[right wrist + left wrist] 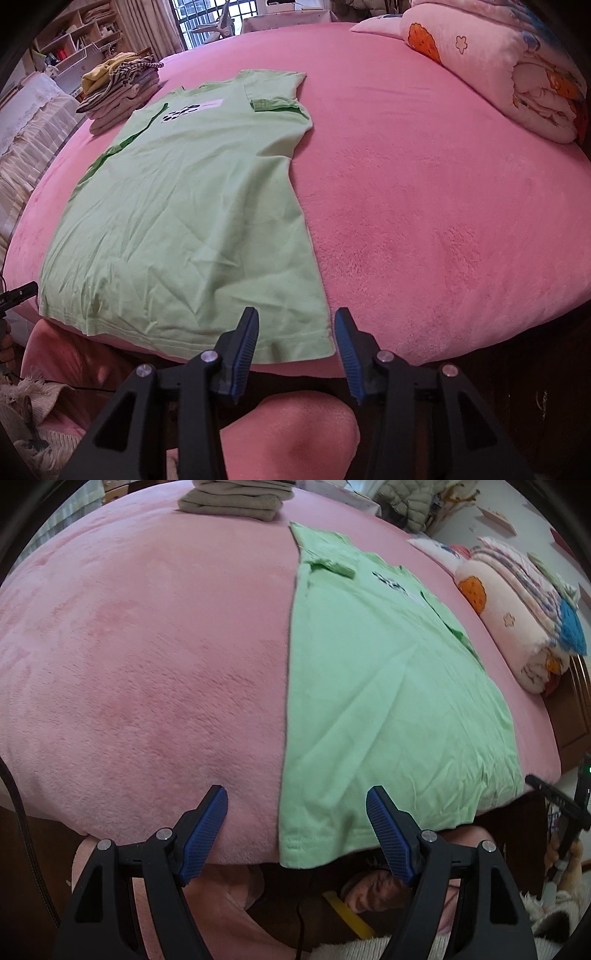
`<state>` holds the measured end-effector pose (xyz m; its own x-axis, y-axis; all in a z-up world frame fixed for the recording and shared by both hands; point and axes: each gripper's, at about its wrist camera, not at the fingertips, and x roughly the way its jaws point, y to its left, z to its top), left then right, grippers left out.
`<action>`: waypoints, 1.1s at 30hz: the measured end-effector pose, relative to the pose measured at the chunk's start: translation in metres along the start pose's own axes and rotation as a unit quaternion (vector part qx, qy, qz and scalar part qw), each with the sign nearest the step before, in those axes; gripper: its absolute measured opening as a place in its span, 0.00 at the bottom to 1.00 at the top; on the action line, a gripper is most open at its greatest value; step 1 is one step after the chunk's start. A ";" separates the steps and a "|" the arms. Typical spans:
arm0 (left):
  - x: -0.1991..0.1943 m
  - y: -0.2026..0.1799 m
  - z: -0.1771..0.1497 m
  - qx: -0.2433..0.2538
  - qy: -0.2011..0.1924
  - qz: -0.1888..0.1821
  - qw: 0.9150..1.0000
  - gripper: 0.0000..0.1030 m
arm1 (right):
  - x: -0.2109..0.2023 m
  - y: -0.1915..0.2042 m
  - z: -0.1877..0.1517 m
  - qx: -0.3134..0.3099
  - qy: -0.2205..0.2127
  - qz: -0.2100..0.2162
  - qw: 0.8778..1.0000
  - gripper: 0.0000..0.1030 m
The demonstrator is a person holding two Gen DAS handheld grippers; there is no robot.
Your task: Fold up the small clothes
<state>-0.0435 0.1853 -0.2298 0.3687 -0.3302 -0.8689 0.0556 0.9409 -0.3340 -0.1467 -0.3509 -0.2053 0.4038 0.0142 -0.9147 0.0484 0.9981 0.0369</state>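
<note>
While the green shirt lies flat on the pink bed with both sleeves tucked in, the last folds are not done. Its bottom edge sits at the bed's near edge. The left gripper is wide, holding nothing. The right gripper is partly open around the hem corner, not pinching. The bed beyond the shirt has lots of room.
</note>
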 end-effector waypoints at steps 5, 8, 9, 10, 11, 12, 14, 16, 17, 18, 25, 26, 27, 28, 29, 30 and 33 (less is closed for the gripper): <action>0.011 -0.005 -0.005 0.018 0.022 0.003 1.000 0.74 | 0.011 -0.003 -0.002 -0.012 0.014 -0.001 1.000 0.42; 0.015 -0.006 -0.006 0.023 0.027 0.005 0.999 0.74 | 0.017 -0.005 -0.006 -0.017 0.023 0.000 1.000 0.41; 0.016 -0.006 -0.006 0.025 0.028 0.006 0.999 0.74 | 0.019 -0.005 -0.006 -0.018 0.025 -0.001 1.000 0.41; 0.018 -0.006 -0.007 0.026 0.030 0.006 0.999 0.74 | 0.020 -0.006 -0.007 -0.019 0.026 -0.002 0.999 0.41; 0.021 -0.006 -0.007 0.026 0.032 0.007 0.999 0.74 | 0.021 -0.007 -0.007 -0.018 0.026 -0.001 1.000 0.41; 0.023 -0.007 -0.007 0.025 0.033 0.007 0.999 0.74 | 0.022 -0.009 -0.007 -0.016 0.026 0.001 1.000 0.41; 0.026 -0.005 -0.007 0.021 0.032 0.006 0.999 0.74 | 0.024 -0.011 -0.007 -0.013 0.024 0.003 1.000 0.41; 0.026 -0.004 -0.009 0.016 0.030 0.004 0.999 0.74 | 0.026 -0.013 -0.006 -0.011 0.026 0.006 1.000 0.40; 0.028 -0.004 -0.009 0.013 0.029 0.003 0.999 0.74 | 0.027 -0.013 -0.006 -0.011 0.027 0.008 1.000 0.39; 0.029 -0.001 -0.009 0.011 0.029 0.002 1.000 0.74 | 0.029 -0.013 -0.006 -0.011 0.028 0.012 0.999 0.35; 0.027 0.007 -0.015 -0.003 0.009 0.009 1.000 0.54 | 0.034 -0.006 -0.007 -0.015 0.038 0.030 0.999 0.13; 0.027 0.009 -0.016 -0.005 0.009 0.006 1.000 0.46 | 0.034 -0.006 -0.007 -0.016 0.037 0.030 0.999 0.11; 0.026 0.011 -0.017 -0.008 0.009 0.002 1.000 0.41 | 0.033 -0.004 -0.008 -0.017 0.035 0.030 0.999 0.07; 0.025 0.014 -0.017 -0.012 0.010 -0.009 1.000 0.26 | 0.032 -0.004 -0.008 -0.017 0.034 0.031 0.999 0.05; 0.024 0.016 -0.019 -0.017 0.013 -0.022 1.000 0.13 | 0.031 -0.003 -0.008 -0.017 0.031 0.029 0.999 0.05; 0.024 0.018 -0.020 -0.021 0.015 -0.031 0.999 0.12 | 0.030 -0.002 -0.009 -0.018 0.030 0.028 0.999 0.05; 0.022 0.017 -0.022 -0.017 0.012 -0.030 0.999 0.10 | 0.023 -0.001 -0.012 -0.019 0.022 0.025 0.999 0.04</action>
<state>-0.0550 0.1921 -0.2625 0.3435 -0.3879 -0.8553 0.0447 0.9164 -0.3976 -0.1480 -0.3510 -0.2316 0.3635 0.0653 -0.9293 -0.0048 0.9977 0.0683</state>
